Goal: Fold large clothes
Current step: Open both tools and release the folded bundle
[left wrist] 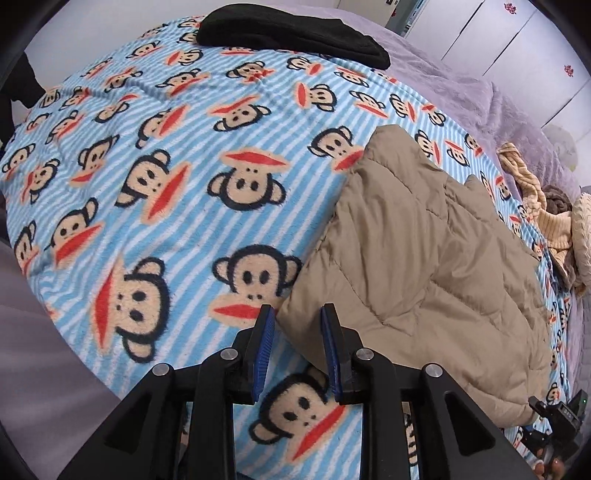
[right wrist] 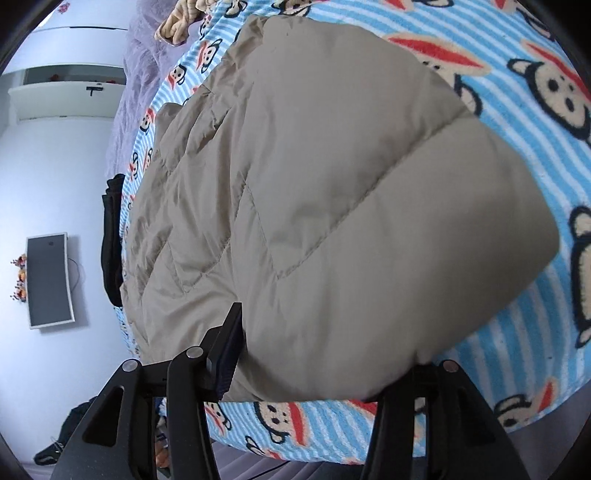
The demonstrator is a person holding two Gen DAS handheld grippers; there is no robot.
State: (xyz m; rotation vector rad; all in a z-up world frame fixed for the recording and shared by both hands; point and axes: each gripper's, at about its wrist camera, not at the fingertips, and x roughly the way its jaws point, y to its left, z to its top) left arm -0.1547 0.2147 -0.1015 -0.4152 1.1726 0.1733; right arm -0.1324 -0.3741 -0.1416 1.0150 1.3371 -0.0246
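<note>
A tan quilted jacket [left wrist: 424, 258] lies folded on the monkey-print blue striped blanket [left wrist: 166, 184]. My left gripper [left wrist: 297, 314] hangs just over the jacket's near corner, jaws a little apart, and the blue pads [left wrist: 264, 354] touch nothing. In the right wrist view the jacket [right wrist: 332, 184] fills the frame and its puffy folded edge bulges between the jaws of my right gripper [right wrist: 325, 350]. The jaws stand wide. The left finger [right wrist: 229, 343] sits beside the fabric, and the right finger is hidden under the jacket.
A black garment [left wrist: 295, 33] lies at the blanket's far edge. A cream knit sweater [left wrist: 554, 221] is heaped at the right on a purple bedcover [left wrist: 461, 74]. Off the bed's side are a monitor [right wrist: 48, 280] and dark cloth [right wrist: 110, 236].
</note>
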